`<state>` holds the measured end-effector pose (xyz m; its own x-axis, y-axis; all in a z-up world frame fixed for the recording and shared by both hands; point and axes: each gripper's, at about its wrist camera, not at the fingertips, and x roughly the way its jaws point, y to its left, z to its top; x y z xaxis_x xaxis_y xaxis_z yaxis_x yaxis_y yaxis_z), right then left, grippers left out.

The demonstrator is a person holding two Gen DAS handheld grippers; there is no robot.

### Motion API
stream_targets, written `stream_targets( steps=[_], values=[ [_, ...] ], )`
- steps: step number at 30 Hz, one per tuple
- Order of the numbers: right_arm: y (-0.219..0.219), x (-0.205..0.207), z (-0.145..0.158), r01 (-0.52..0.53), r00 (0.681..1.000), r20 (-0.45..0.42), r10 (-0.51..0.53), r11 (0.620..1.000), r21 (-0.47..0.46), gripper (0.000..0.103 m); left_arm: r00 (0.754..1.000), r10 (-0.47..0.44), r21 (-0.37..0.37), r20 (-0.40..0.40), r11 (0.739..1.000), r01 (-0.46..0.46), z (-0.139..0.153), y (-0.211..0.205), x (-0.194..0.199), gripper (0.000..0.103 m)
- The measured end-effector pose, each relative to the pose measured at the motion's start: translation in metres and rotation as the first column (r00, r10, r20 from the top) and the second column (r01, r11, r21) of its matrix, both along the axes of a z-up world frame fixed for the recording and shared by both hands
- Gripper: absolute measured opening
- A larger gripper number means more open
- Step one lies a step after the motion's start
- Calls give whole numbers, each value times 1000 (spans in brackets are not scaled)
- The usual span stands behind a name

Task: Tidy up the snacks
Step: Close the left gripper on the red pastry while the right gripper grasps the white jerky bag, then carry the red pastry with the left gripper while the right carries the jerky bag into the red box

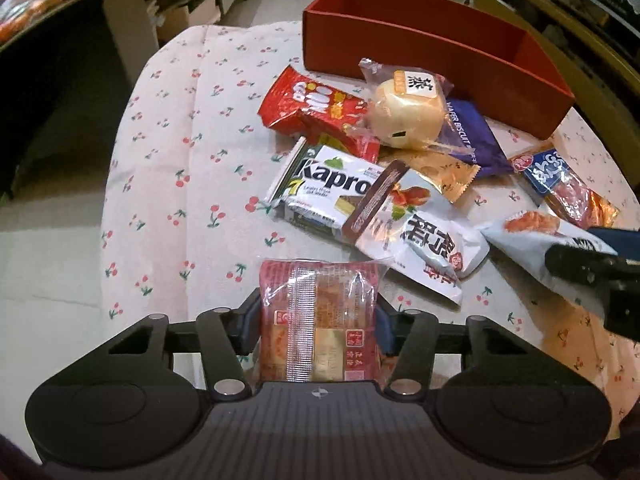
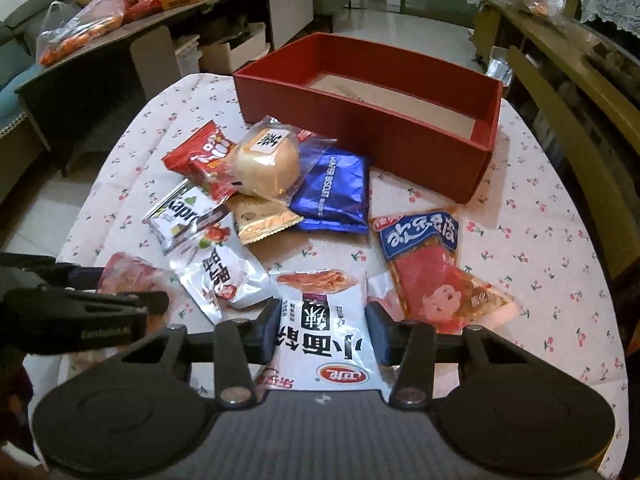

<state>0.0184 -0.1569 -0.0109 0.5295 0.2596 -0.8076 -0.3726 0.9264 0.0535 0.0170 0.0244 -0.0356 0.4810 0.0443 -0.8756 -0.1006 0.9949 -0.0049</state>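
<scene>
My left gripper (image 1: 318,320) is shut on a clear-and-red pastry packet (image 1: 318,316) near the table's front edge. My right gripper (image 2: 323,330) is shut on a white spicy-snack packet (image 2: 324,336); that packet also shows in the left wrist view (image 1: 532,240). A red open box (image 2: 384,128) stands empty at the back of the table (image 1: 440,52). Between box and grippers lies a pile: a red chip bag (image 1: 316,108), a wrapped bun (image 1: 404,112), a Kapro wafer pack (image 1: 324,188), a white date packet (image 1: 420,236), a blue wafer bag (image 2: 332,196), an orange biscuit packet (image 2: 260,216).
A blue-and-red sausage packet (image 2: 432,264) lies right of my right gripper. The round table has a cherry-print cloth (image 1: 180,152). A side counter (image 2: 120,20) with more snack bags stands at the far left. Wooden furniture (image 2: 580,80) borders the right side.
</scene>
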Motion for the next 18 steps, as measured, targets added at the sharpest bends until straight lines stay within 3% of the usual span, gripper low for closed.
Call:
stream_targets(
  steps=[11, 18],
  values=[
    [1, -33, -34, -107, 989, -109, 104, 994, -22, 60, 995, -93, -19, -17, 995, 93, 0, -16, -16, 62],
    [7, -18, -39, -123, 986, -112, 121, 992, -8, 86, 990, -137, -27, -16, 990, 137, -2, -19, -17, 71]
  ],
)
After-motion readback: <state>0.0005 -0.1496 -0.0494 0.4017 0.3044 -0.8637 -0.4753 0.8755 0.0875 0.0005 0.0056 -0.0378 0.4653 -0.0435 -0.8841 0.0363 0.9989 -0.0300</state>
